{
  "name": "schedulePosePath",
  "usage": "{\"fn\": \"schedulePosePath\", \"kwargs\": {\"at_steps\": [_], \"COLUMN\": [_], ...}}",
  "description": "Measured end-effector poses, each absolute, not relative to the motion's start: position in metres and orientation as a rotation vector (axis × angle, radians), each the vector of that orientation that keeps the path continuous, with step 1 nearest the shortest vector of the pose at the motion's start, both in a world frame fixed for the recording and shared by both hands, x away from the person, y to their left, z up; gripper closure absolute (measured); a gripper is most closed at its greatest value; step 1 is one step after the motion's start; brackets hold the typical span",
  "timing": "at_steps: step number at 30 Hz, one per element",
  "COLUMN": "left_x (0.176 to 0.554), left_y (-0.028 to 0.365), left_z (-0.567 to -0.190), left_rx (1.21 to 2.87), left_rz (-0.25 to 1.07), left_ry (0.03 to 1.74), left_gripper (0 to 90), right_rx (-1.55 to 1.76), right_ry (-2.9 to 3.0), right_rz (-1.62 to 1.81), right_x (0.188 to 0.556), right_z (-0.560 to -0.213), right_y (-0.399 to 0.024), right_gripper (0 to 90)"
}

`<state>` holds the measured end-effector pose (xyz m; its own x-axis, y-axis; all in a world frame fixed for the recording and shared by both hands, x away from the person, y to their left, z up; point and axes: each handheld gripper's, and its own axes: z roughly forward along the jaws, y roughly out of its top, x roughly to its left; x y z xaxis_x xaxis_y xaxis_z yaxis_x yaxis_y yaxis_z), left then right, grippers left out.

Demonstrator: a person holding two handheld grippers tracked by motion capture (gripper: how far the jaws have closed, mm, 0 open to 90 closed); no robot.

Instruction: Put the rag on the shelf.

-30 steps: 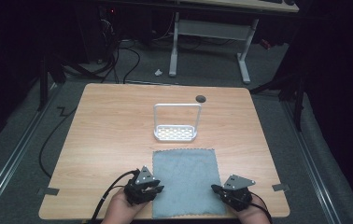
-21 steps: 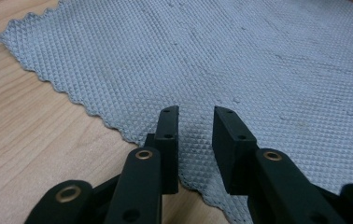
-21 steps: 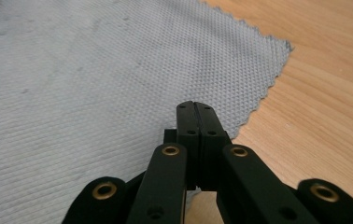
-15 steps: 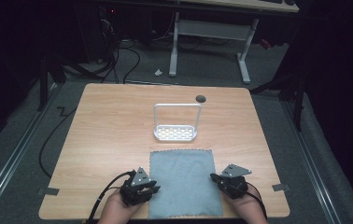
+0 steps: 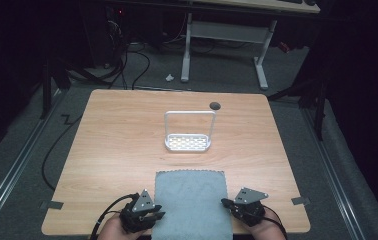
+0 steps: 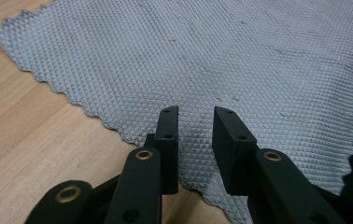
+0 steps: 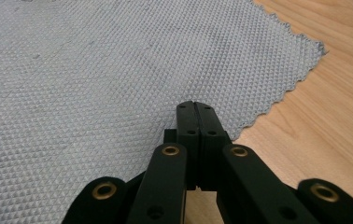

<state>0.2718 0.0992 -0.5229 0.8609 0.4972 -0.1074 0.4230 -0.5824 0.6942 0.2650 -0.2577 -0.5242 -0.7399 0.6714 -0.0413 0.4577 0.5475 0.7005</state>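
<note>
A grey waffle-textured cloth (image 5: 191, 202) with zigzag edges lies flat — left gripper (image 6: 195, 116) parted over its edge, right gripper (image 7: 196, 108) closed, pinching nothing visible.

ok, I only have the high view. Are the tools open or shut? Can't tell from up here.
Observer: Left tool is open, jaws apart over the grey cloth near its edge.
Operator: And the right?
Observer: Right tool has its jaws pressed together, tips over the cloth's edge. I can't see cloth pinched between them.
Operator: Cloth surface?
Observer: Fine waffle weave with a zigzag-cut edge, lying flat on the wooden table.
</note>
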Motion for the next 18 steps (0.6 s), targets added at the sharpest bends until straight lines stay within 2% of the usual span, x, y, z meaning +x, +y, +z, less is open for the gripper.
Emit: {"fn": "schedulePosePath", "kwargs": {"at_steps": [5, 6, 8, 11, 14, 18], "left_x": [0.279, 0.279, 0.296, 0.32, 0.337, 0.359], "left_y": [0.105, 0.105, 0.116, 0.125, 0.121, 0.112], "left_z": [-0.52, -0.52, -0.516, -0.515, -0.517, -0.525], "left_rx": [2.212, 2.212, 2.128, 2.046, 2.04, 2.001], "left_rz": [0.143, 0.143, 0.236, 0.266, 0.342, 0.307], "left_ry": [0.695, 0.695, 0.79, 0.915, 0.965, 1.023], "left_gripper": [70.7, 73.6, 79.0, 83.7, 83.6, 75.9], "right_rx": [0.926, 0.926, 0.958, 0.962, 0.96, 0.948], "right_ry": [2.457, 2.457, 2.414, 2.417, 2.427, 2.427], "right_rz": [1.002, 1.002, 1.051, 1.041, 1.031, 1.032], "right_x": [0.263, 0.263, 0.265, 0.267, 0.268, 0.268], "right_z": [-0.521, -0.521, -0.516, -0.519, -0.521, -0.521], "right_y": [-0.259, -0.259, -0.267, -0.27, -0.271, -0.27], "right_gripper": [90.0, 90.0, 90.0, 89.4, 88.9, 88.2]}}
